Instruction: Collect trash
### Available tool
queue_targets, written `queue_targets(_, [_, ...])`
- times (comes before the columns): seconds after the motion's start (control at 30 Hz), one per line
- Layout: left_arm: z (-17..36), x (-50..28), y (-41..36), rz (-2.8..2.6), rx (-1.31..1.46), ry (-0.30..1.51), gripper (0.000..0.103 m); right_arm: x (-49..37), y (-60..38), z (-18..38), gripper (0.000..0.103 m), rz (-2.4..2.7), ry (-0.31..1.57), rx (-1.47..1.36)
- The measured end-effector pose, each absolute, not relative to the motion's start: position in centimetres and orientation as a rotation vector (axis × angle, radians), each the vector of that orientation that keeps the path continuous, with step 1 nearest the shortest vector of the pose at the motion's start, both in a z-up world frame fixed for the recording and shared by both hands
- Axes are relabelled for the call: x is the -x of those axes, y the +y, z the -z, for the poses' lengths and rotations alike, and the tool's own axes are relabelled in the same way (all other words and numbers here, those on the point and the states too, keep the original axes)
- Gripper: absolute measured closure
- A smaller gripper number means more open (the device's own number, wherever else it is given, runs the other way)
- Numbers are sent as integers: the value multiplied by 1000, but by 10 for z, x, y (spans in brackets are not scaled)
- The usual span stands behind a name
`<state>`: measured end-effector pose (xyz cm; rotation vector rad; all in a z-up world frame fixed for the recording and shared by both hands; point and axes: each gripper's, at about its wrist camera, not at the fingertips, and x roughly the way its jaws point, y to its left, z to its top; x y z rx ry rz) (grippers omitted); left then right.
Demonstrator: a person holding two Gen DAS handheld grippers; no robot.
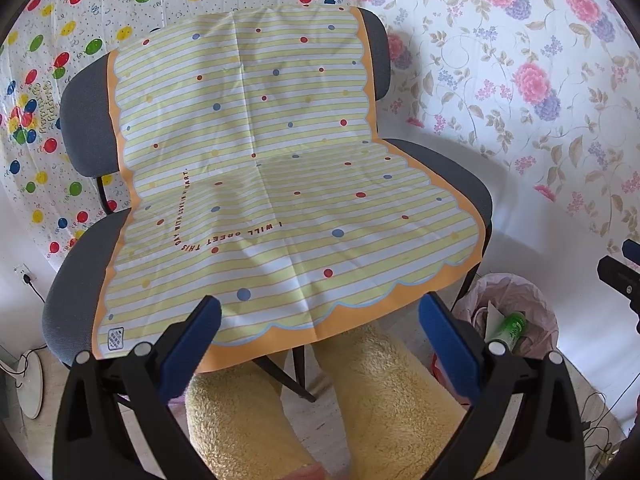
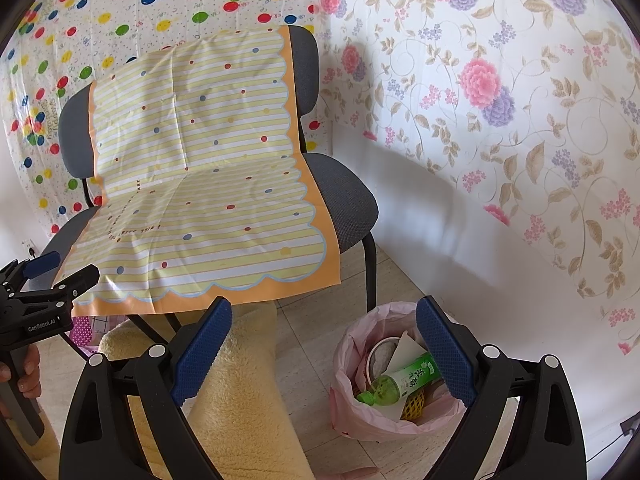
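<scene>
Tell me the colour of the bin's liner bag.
Pale pink liner bag; the right wrist view shows it best.

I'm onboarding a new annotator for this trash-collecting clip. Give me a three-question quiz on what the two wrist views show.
1. True or false: the left gripper holds a piece of trash.
2. Which item shows in the pink-lined trash bin? A) a green bottle B) a red can C) a banana peel
3. Fill in: the striped, dotted plastic sheet is draped over a grey ____.

Key
1. False. Its jaws stand wide apart with nothing between them, and so do those of the right gripper.
2. A. The green bottle lies tilted in the bin, beside a white paper scrap.
3. chair.
</scene>
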<state>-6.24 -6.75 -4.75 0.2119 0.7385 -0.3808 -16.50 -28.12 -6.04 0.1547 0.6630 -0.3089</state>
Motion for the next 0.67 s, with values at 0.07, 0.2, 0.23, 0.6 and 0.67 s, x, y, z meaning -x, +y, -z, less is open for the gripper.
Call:
queue_targets(0.07, [48, 63, -68, 377, -213, 738, 7, 165, -281, 61, 10, 309, 662, -155])
queue_targets(0.2, [48, 62, -67, 380, -214, 741, 7, 165, -282, 61, 11, 305, 662, -156])
queue_targets(0.23, [49, 62, -66, 381, -207, 739, 7, 164, -283, 62, 11, 304, 663, -158])
queue_targets(0.6, [62, 29, -41, 310, -133, 822, 7, 106, -283, 78, 10, 219, 707, -158])
queue_targets(0.67, [66, 15, -28, 262, -115, 834, 7, 84, -281, 82, 10, 187, 715, -145])
